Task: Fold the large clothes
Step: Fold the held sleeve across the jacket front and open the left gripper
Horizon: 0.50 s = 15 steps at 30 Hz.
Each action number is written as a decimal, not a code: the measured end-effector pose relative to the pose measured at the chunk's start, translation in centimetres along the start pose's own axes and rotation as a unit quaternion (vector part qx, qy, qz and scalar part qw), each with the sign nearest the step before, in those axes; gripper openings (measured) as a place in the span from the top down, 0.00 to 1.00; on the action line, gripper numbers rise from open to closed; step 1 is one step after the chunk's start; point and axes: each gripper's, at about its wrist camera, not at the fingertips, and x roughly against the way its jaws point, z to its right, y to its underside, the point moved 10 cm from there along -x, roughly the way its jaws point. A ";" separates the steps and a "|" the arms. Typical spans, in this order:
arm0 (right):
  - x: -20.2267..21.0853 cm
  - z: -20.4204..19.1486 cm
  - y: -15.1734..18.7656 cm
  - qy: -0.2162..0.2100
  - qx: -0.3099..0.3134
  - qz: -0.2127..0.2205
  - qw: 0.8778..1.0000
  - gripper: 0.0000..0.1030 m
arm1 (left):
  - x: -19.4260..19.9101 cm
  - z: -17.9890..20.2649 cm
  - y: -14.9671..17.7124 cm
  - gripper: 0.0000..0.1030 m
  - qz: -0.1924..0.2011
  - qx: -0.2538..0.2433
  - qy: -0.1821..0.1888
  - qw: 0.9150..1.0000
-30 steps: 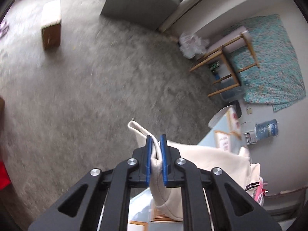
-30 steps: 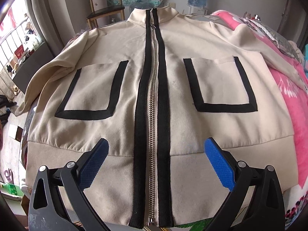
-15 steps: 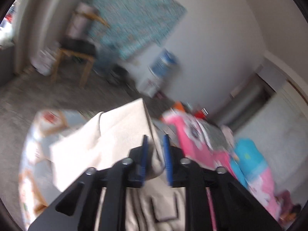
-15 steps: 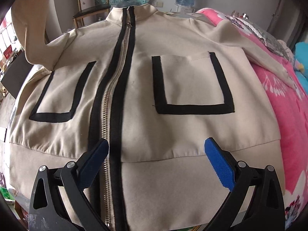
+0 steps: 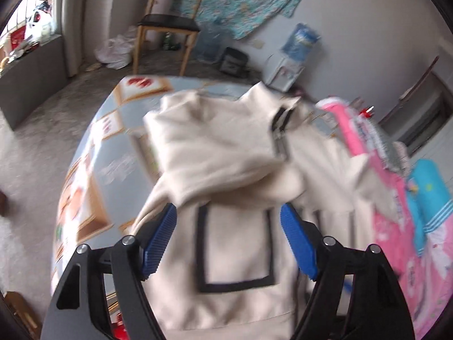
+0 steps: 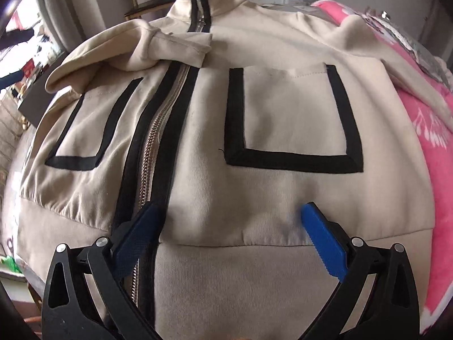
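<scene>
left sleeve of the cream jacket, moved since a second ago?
Yes. The sleeve now lies folded across the jacket chest, its cuff over the zipper below the collar; earlier it hung off the left side.

No readable text, labels, brands or numbers in either view.

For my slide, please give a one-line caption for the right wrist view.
Open right gripper over a cream zip jacket, one sleeve folded across its chest.
</scene>
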 end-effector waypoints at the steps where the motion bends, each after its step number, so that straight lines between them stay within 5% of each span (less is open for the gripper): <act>1: 0.0 0.0 0.0 -0.004 0.004 -0.003 1.000 0.05 | -0.7 -0.8 1.1 0.28 -0.008 -0.001 -0.009 1.000; 10: -0.5 0.2 -0.6 -0.036 0.019 -0.079 0.996 0.05 | -5.4 -3.0 7.5 0.23 -0.050 -0.022 -0.011 0.998; 15: -0.2 0.4 -0.8 -0.050 0.044 -0.084 0.994 0.06 | -5.9 -2.9 8.1 0.04 -0.046 -0.017 0.019 0.999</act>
